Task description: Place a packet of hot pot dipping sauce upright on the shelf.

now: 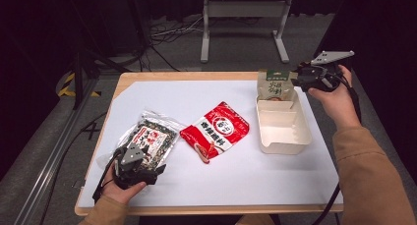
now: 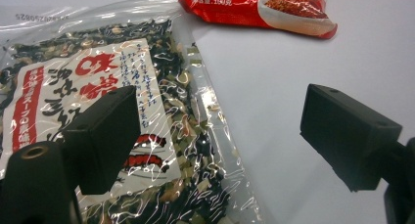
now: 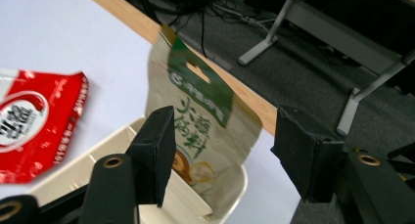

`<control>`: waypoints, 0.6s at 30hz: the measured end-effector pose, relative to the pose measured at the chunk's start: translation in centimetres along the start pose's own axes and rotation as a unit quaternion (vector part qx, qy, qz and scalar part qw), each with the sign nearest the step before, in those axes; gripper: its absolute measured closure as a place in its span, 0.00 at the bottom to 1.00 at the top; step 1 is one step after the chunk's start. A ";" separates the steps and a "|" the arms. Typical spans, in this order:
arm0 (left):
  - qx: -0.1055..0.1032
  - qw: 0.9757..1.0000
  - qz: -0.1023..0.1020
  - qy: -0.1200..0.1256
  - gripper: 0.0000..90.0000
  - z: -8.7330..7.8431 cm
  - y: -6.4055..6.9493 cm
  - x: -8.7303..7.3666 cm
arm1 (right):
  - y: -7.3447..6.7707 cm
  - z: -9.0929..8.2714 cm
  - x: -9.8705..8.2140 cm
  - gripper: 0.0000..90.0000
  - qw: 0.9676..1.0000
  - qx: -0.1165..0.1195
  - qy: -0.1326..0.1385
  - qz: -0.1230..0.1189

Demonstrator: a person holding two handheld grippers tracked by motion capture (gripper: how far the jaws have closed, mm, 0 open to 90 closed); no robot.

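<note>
A clear packet of dark dried mix (image 1: 150, 139) (image 2: 122, 111) lies at the front left of the white sheet. My left gripper (image 1: 147, 167) (image 2: 218, 111) hovers open at its near right corner, one jaw over the packet and the other over bare sheet. A red packet (image 1: 216, 130) (image 2: 259, 9) (image 3: 34, 126) lies flat in the middle. At the right, a green and beige pouch (image 1: 275, 85) (image 3: 205, 121) stands tilted in the far end of a beige tray (image 1: 285, 136) (image 3: 98, 165). My right gripper (image 1: 297, 78) (image 3: 222, 131) is open just right of the pouch, its pads off it.
The white sheet (image 1: 246, 171) covers most of a wooden table (image 1: 196, 76). Beyond the far edge, a grey metal stand (image 1: 243, 23) and cables sit on the floor. The tray's near compartment holds nothing.
</note>
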State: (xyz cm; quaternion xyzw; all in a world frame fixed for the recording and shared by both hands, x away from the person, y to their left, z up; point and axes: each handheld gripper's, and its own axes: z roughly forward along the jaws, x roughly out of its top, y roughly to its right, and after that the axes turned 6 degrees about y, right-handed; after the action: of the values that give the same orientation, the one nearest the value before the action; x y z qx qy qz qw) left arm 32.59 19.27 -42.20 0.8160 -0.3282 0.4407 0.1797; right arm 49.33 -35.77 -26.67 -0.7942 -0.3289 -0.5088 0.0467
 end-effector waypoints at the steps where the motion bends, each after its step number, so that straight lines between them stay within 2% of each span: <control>1: 0.000 1.000 0.000 0.000 0.17 0.0 0.0 0.0 | 0.0 0.0 0.0 0.43 1.000 0.000 0.000 0.000; 2: -0.002 1.000 -0.001 -0.002 0.17 0.1 0.0 0.1 | -0.3 -0.2 0.1 0.43 1.000 0.002 0.003 0.003; 3: -0.004 1.000 0.001 -0.001 0.17 0.3 0.0 0.2 | -1.1 -0.7 0.5 0.41 1.000 0.011 0.012 0.019; 6: -0.005 1.000 0.005 -0.002 0.17 0.4 0.0 0.3 | -1.9 -1.1 0.8 0.40 0.999 0.014 0.017 0.031; 10: -0.007 1.000 0.005 0.000 0.17 0.5 0.0 0.5 | -3.7 -2.1 1.4 0.40 0.996 0.041 0.041 0.066; 11: -0.006 1.000 0.001 0.002 0.17 0.6 0.1 0.5 | -4.1 -2.3 1.5 0.41 0.995 0.049 0.048 0.071; 13: -0.008 1.000 0.008 0.000 0.17 0.7 0.0 0.6 | -5.2 -2.6 1.7 0.42 0.993 0.068 0.055 0.080; 17: -0.008 1.000 0.006 0.000 0.17 0.7 0.1 0.6 | -7.0 -2.9 1.9 0.42 0.991 0.084 0.060 0.090; 18: -0.009 1.000 0.008 -0.001 0.17 0.7 0.1 0.6 | -7.0 -2.9 1.9 0.42 0.991 0.084 0.060 0.090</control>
State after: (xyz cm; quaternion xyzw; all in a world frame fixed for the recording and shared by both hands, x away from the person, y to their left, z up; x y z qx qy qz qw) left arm 33.20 18.61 -42.08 0.8120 -0.3386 0.4388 0.1831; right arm 43.63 -30.59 -25.52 -0.7818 -0.2948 -0.5196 0.1786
